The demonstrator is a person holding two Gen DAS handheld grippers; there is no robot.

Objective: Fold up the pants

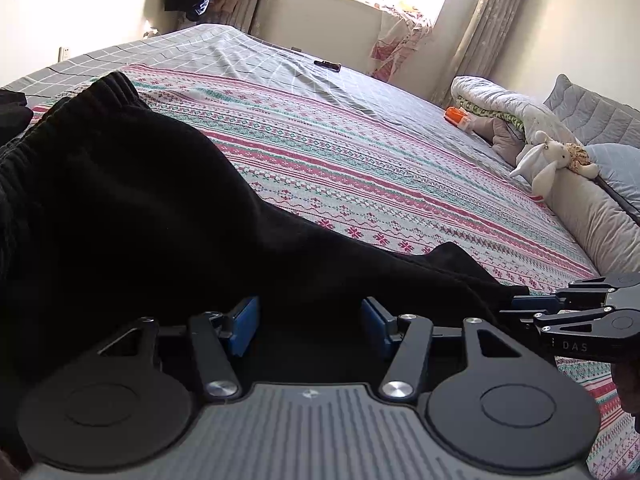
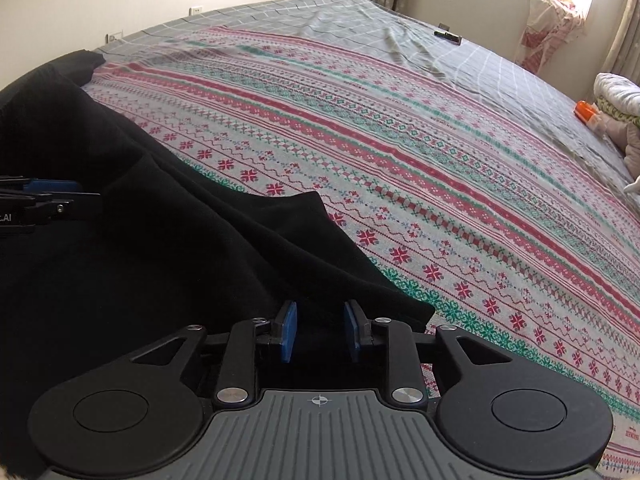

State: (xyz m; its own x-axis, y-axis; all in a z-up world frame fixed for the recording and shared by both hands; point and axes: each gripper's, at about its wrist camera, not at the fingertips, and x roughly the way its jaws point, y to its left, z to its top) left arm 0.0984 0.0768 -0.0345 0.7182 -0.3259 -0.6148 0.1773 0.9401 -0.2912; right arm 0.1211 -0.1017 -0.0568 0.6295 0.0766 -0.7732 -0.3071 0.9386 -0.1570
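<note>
Lying bunched across the near side of the patterned blanket [image 1: 400, 168], the black pants [image 1: 140, 208] are sitting between both sets of spread jaws: left gripper [image 1: 308, 324] and right gripper [image 2: 318, 330] are both released, holding nothing. Risk I'm seeing: the thick, dark layers are hiding the edges, so a pinch here is likely catching one layer only or dragging the blanket along.

White letters "DAS" stand on the right tool [image 1: 516, 308] body at the right edge; ".AI" stands on the left tool [image 2: 94, 196] body, far left.
</note>
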